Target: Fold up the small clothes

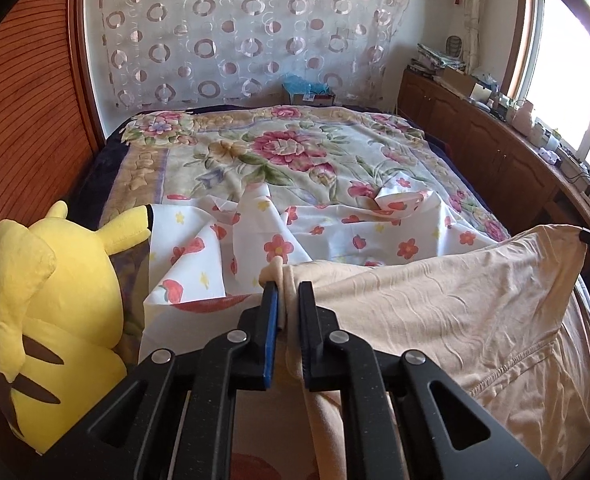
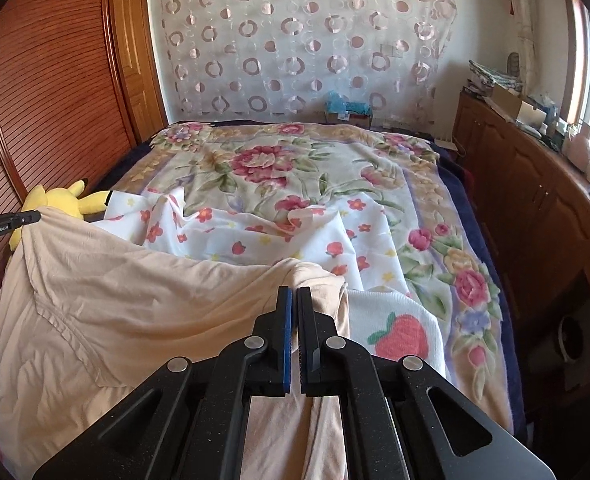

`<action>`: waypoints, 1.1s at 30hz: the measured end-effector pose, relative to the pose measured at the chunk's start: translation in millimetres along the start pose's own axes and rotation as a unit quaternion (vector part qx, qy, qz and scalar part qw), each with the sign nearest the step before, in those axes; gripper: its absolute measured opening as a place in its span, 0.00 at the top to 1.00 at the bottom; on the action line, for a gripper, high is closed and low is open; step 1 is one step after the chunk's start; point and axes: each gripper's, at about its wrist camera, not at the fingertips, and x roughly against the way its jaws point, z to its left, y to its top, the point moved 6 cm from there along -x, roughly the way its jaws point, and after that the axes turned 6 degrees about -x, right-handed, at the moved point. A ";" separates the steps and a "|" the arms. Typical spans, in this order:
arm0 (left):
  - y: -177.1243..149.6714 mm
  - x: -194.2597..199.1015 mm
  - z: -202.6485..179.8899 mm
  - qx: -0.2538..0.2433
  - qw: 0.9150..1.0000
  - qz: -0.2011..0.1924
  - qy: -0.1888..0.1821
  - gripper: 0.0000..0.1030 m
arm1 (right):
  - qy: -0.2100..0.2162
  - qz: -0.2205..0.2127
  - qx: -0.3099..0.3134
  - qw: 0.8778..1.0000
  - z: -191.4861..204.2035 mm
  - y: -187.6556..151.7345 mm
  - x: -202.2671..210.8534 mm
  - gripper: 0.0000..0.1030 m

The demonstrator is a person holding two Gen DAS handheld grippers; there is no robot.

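The folding is judged to be at an early stage: the beige garment (image 1: 435, 300) is held up by two corners above the near end of the bed (image 1: 287, 152), spread between the two grippers, and no fold can be seen in it yet. One bunched corner is pinched between the fingers of the left gripper (image 1: 289, 292), which are closed onto a thick roll of cloth. The opposite corner is nipped by the right gripper (image 2: 294, 300), whose fingers are pressed nearly together on a thin layer of the cloth. In the right wrist view the left gripper is seen at the far left edge, with the top edge of the garment sagging in a curve between the two holds.

Everything is thought to remain: laying the garment flat, doubling it, and smoothing it. A white floral cloth (image 1: 335, 232) lies crumpled across the middle of the bed, and a white piece with a strawberry print (image 2: 399, 332) lies just beside the right gripper; whether these are also to be folded cannot be told.

As for room, the far half of the floral blanket (image 2: 295, 160) is bare and flat. On the left the space is bounded by a yellow plush toy (image 1: 55, 320) against the wooden panel (image 1: 35, 120); on the right the bed edge drops off beside a cluttered wooden cabinet (image 2: 535, 184)
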 end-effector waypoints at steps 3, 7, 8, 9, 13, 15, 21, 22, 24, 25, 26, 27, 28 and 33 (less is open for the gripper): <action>-3.4 -0.6 -4.9 -0.010 1.000 0.015 -0.002 0.89 | 0.005 -0.003 0.002 1.000 1.9 -2.3 3.4 0.98; -19.3 -6.9 -14.4 -0.026 0.999 0.044 -0.006 0.89 | 0.007 -0.002 0.002 1.000 0.1 -3.2 3.6 0.98; -24.0 -8.9 -17.5 -0.030 0.998 0.050 -0.008 0.89 | 0.007 -0.001 0.001 1.000 -1.0 -6.2 2.4 0.98; -29.3 -10.9 -20.2 -0.032 0.998 0.056 -0.008 0.89 | 0.008 0.001 0.001 1.000 -1.3 -5.8 2.1 0.98; -38.9 -12.3 -26.3 -0.027 0.998 0.061 -0.008 0.89 | 0.009 0.009 -0.002 1.000 -3.4 -11.0 -2.7 0.98; -40.5 -8.7 -30.1 -0.027 0.998 0.057 -0.010 0.89 | 0.009 0.012 -0.003 1.000 -4.3 -10.9 -4.1 0.98; -50.0 -7.1 -42.6 -0.023 0.997 0.070 -0.025 0.83 | 0.010 0.015 -0.006 1.000 -7.2 -9.5 -7.7 0.98; -52.1 -6.7 -45.2 -0.024 0.997 0.071 -0.025 0.83 | 0.010 0.016 -0.006 1.000 -7.2 -9.4 -8.0 0.98; -54.4 -3.8 -49.9 -0.031 0.997 0.069 -0.022 0.83 | 0.010 0.018 -0.006 1.000 -7.4 -10.3 -10.5 0.98; -55.0 -2.8 -51.9 -0.035 0.997 0.066 -0.019 0.83 | 0.010 0.020 -0.006 1.000 -7.5 -10.9 -12.1 0.98; -55.4 -3.0 -52.8 -0.038 0.997 0.066 -0.016 0.83 | 0.010 0.021 -0.006 1.000 -8.0 -11.6 -13.2 0.98; -56.0 -5.6 -52.0 -0.038 0.997 0.070 -0.012 0.83 | 0.010 0.022 -0.006 1.000 -8.3 -12.0 -14.8 0.98; -56.5 -8.8 -49.9 -0.035 0.996 0.076 -0.007 0.83 | 0.010 0.023 -0.006 1.000 -8.4 -11.7 -15.9 0.98; -40.9 8.2 -46.5 -0.020 1.000 0.022 -0.010 0.93 | 0.010 0.022 -0.010 1.000 -9.6 -11.4 -18.3 0.98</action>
